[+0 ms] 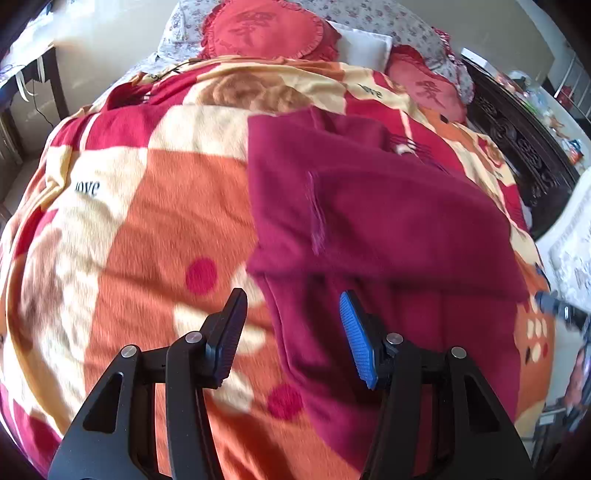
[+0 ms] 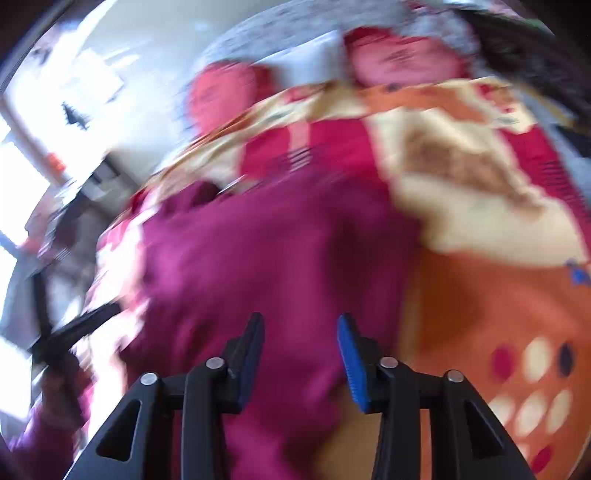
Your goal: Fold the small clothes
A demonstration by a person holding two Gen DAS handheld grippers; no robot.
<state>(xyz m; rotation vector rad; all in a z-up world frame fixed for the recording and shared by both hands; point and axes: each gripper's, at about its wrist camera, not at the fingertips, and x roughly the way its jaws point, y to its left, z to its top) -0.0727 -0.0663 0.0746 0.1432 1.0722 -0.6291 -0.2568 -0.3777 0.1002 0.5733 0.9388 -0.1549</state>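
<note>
Left wrist view: my left gripper (image 1: 293,308) hangs over the near left edge of one dark magenta fleece garment (image 1: 369,206), jaws parted about halfway with nothing pinched between them. That garment lies right of centre in the frame on the orange, red and cream plush blanket (image 1: 159,206) that covers the bed. A fold line crosses it at mid-frame, the upper layer lying over a lower panel that runs down toward the bottom edge.

Right wrist view, heavily blurred: my right gripper (image 2: 301,332) sits above the same garment near its lower right side, jaws likewise standing apart and empty; cloth shows through the gap, but the pads do not press on it.

I judge one fold already laid and both grippers free of the cloth, so the step in hand is setting up the next fold. That calls for choosing a fresh edge, probably the lower panel near the bottom of the frame, lowering both sets of pads onto it and closing before lifting it over.

Count: one garment, one blanket, two grippers, two red frilled heart-shaped cushions (image 1: 262,29) at the top of the frame, and one white pillow (image 1: 364,46) between them.
</note>
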